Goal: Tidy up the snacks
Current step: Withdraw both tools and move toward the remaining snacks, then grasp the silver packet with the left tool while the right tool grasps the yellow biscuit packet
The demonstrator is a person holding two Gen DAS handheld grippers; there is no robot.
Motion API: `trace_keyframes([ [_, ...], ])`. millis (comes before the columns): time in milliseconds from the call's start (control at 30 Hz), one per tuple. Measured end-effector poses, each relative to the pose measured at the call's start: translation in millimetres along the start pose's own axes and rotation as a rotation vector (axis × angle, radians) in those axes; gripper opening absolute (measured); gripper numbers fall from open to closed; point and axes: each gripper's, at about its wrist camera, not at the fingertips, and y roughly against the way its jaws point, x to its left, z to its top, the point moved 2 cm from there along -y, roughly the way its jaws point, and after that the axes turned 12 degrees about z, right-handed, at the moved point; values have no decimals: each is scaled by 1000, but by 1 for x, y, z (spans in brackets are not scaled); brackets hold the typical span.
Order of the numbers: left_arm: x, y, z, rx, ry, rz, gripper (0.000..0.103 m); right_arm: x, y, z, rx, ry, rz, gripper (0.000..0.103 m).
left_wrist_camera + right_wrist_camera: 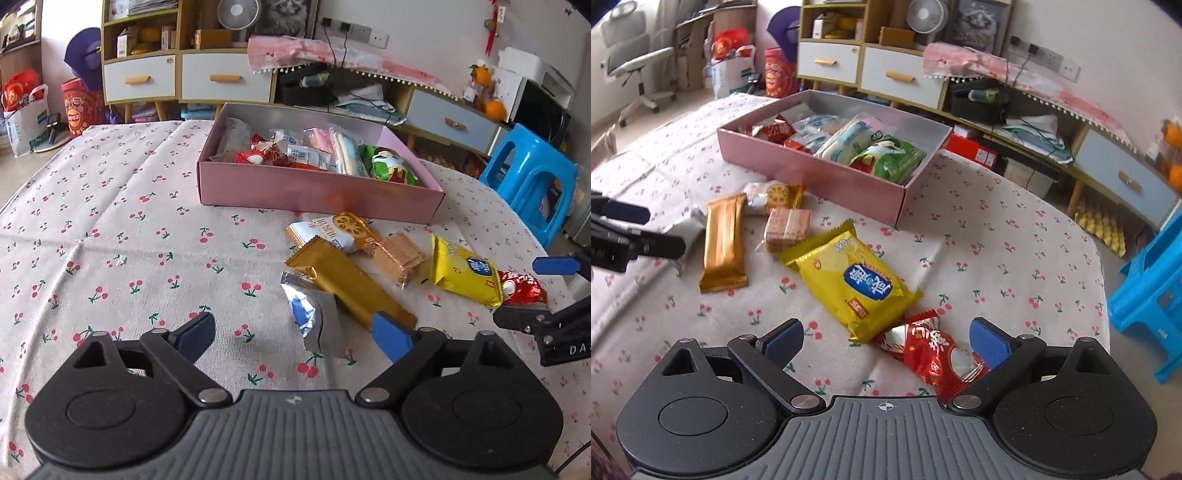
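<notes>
Tablecloth with cherry print covers the whole work surface. Left gripper sits at lower centre of the left wrist view, fingers spread wide, nothing between them. Just ahead of it lies a silver wrapper, touching the gold bar. Above these, a white-and-orange cracker pack and a clear-wrapped wafer block lie near the front wall of the pink box, which holds several packets. Yellow packet lies at centre right, overlapping the red packet.

Right gripper occupies lower centre of the right wrist view, fingers apart, straddling the red packet without clamping it.
</notes>
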Motion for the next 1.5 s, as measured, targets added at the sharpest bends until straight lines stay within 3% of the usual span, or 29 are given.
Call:
trace_keyframes([
  [133,5,-2,-3,11,28,6,82,3,-7,0,-28,49,-15,98],
  [367,11,-2,-3,-2,25,19,74,11,-31,12,6,121,-41,98],
  [700,45,-8,6,5,65,81,72,6,-47,26,-7,50,-14,96],
  [800,50,-10,11,16,63,46,71,7,-48,27,-3,29,6,94],
  [867,46,-13,15,41,8,-4,83,9,-48,28,-1,20,27,89],
  [933,41,-15,18,58,-72,-46,85,11,-47,28,3,18,51,87],
  [1000,34,-13,19,46,-143,-69,82,14,-47,27,4,26,56,86],
  [1167,22,-13,15,28,-210,-49,78,17,-45,29,20,4,92,80],
  [1400,21,-15,18,12,-236,-47,70,39,-36,31,72,20,233,80],
  [1500,21,-15,20,6,-238,-53,67,45,-35,33,81,43,240,81],
])
